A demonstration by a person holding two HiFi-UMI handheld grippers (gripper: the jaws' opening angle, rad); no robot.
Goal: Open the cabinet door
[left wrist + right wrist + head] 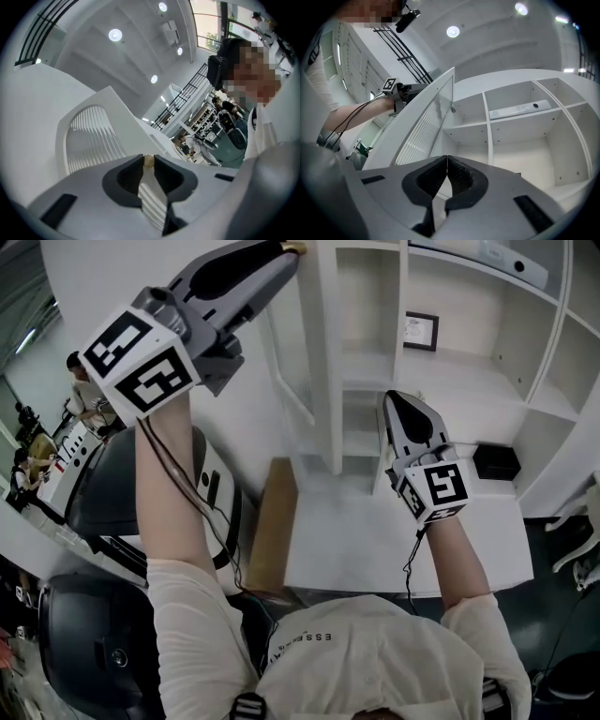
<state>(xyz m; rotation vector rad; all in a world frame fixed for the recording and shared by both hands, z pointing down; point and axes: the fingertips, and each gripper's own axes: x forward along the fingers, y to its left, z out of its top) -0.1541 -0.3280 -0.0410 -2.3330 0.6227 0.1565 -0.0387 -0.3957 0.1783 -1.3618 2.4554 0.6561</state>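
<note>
- Standing already swung out from the cabinet (328, 352), the cabinet door (423, 123) is a tall white frame with a ribbed pane. Its long axis is upright.
- In the right gripper view, its hinged edge meets the leftmost compartment and its free edge points away, toward the person's left.
- On that free edge sits a small brass knob (148, 161), which is the point the next move depends on.
- The left gripper (279, 253) has its jaws pinching this knob, with the tips closed on both sides of it, so the door lies directly ahead of these jaws.
- I judge that the pull should follow a curve around the hinges, outward and to the left. A straight pull could make the small knob slip from the jaws.
- The right gripper (401, 401) is well apart from the door. It hangs above the worktop (375, 549) in front of the open shelves, with its jaws pressed together and nothing between them.
- The left hand is therefore the nearer one, and the only one touching the door.
</note>
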